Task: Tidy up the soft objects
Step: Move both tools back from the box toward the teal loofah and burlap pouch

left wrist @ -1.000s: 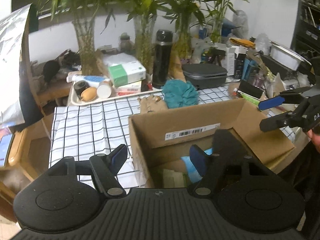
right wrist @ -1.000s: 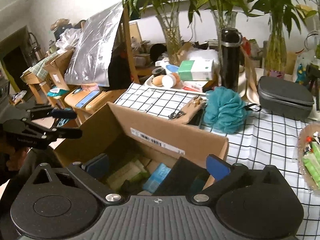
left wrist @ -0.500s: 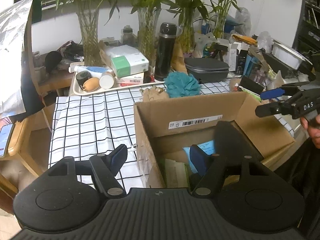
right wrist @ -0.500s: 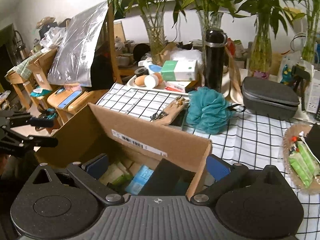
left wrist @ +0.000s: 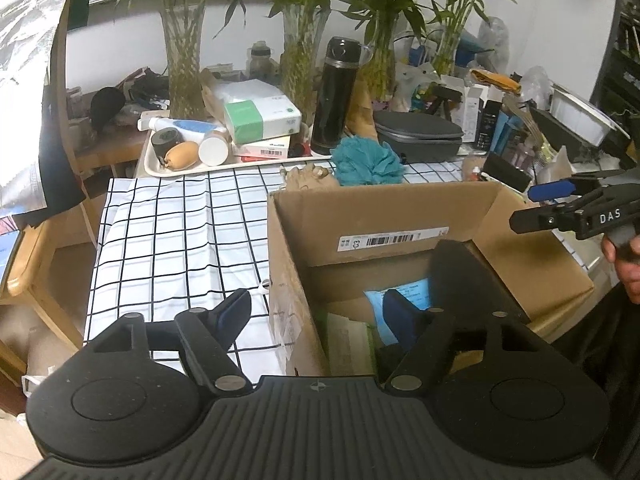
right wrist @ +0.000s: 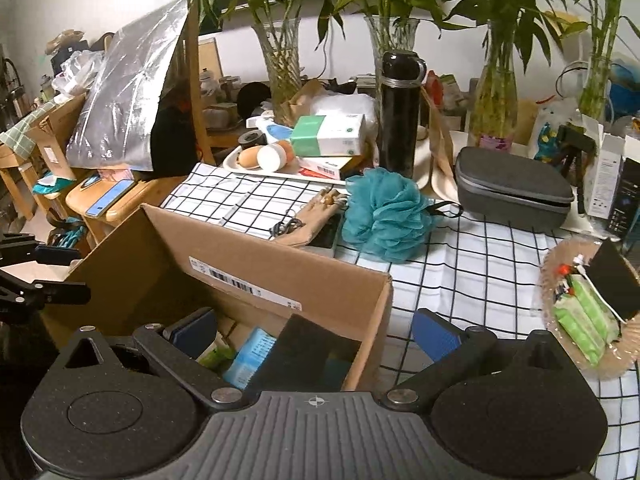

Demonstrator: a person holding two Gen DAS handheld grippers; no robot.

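Both grippers hover over the open cardboard box [right wrist: 248, 276], which stands at the near edge of the table [left wrist: 172, 240] on its checked cloth. The left gripper [left wrist: 316, 312] straddles the box's left wall: one finger is outside over the cloth, the other inside above the contents. Its jaws stand wide and have just been opening; nothing is held between them. The right gripper [right wrist: 316, 332] straddles the right wall in the same way, jaws wide and empty.

Judged step: between placements. The box already holds a black foam block [left wrist: 464, 276], a light blue packet [right wrist: 252, 356] and pale flat items. The teal bath pouf [right wrist: 384, 216] lies on the cloth beyond the far wall of the box, just beside a tan glove-like item [right wrist: 316, 220], toward the far edge of the table.

Next move, as judged: the right gripper is better placed for the pouf. It must clear the box rim, reach past the far wall and close well into the mesh, because the material compresses and a shallow grip may slip.

Difference from the earlier frames: in the right wrist view the pouf and the grey case [right wrist: 512, 192] sit lower and appear larger. In the left wrist view more of the box interior is exposed.
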